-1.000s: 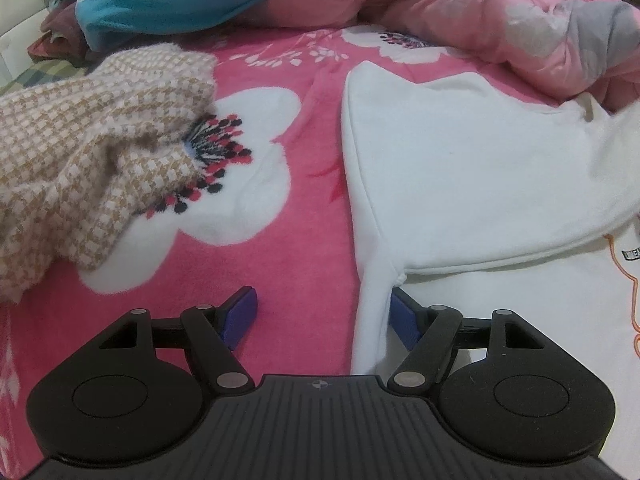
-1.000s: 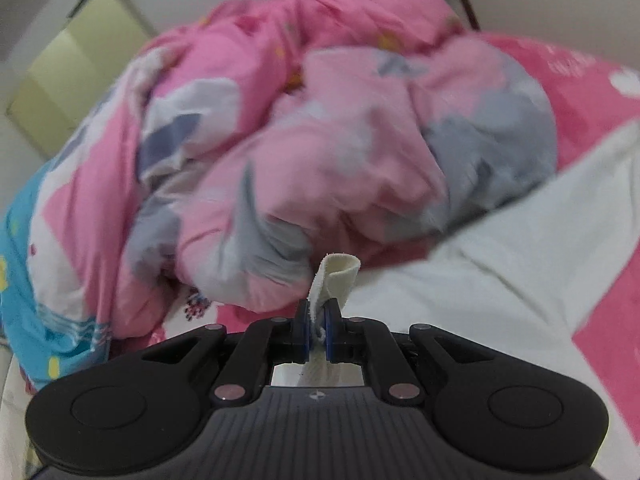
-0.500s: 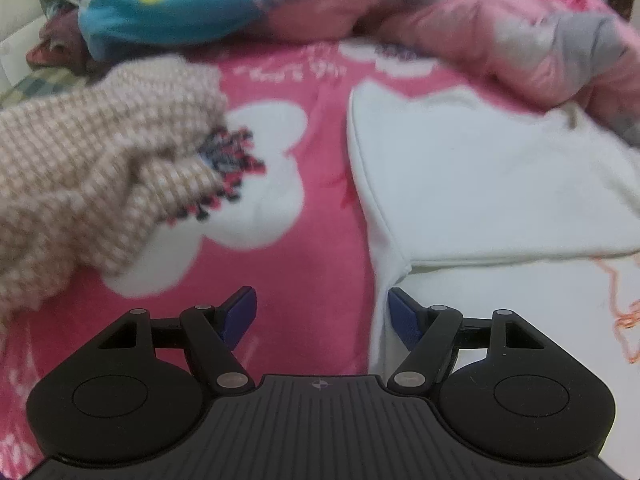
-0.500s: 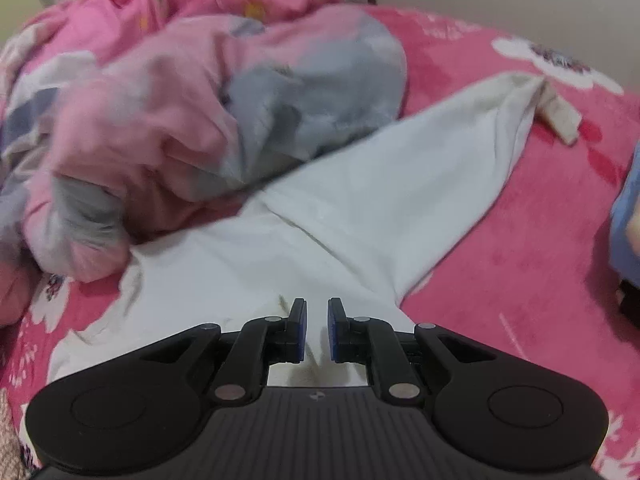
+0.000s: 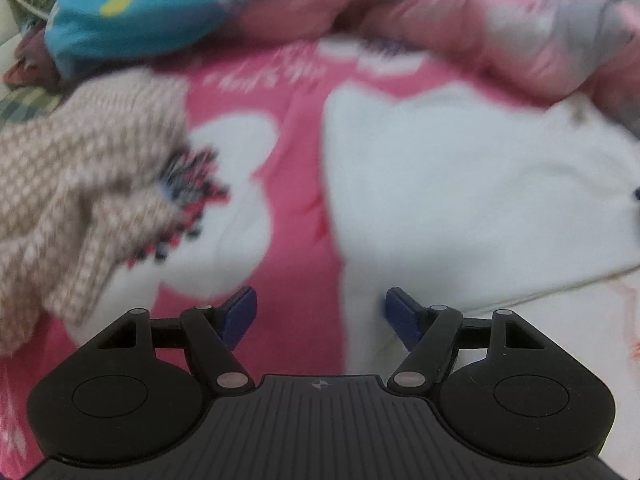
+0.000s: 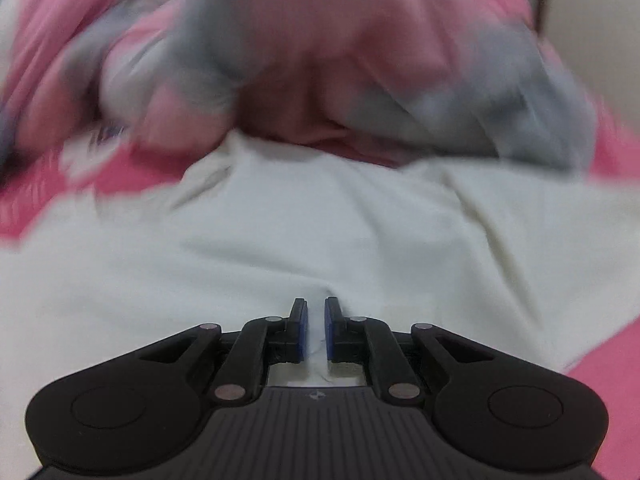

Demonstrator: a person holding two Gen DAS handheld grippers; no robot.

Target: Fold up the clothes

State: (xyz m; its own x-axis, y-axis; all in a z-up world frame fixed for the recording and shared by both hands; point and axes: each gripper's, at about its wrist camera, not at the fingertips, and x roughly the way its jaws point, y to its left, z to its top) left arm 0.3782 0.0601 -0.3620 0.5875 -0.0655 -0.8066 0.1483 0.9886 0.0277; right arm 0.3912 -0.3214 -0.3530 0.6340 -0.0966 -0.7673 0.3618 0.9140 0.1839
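A white garment (image 5: 460,180) lies spread on the pink flowered blanket (image 5: 296,160). My left gripper (image 5: 320,308) hovers open above the garment's left edge, one pad over white cloth and the other over pink blanket, nothing between them. In the right wrist view my right gripper (image 6: 316,320) is low over the white garment (image 6: 280,240). Its jaws stand almost together, pinching a narrow ridge of the white cloth. Both views are blurred.
A beige knitted garment (image 5: 80,184) lies bunched at the left of the blanket. A crumpled pink and grey quilt (image 6: 320,60) is heaped right behind the white garment, and its blue part (image 5: 140,4) sits at the far left.
The right gripper has sunk towards the white garment and rolled; the cloth tip that stood up between its pads no longer shows. The left gripper drifted sideways along the garment's edge, still open.
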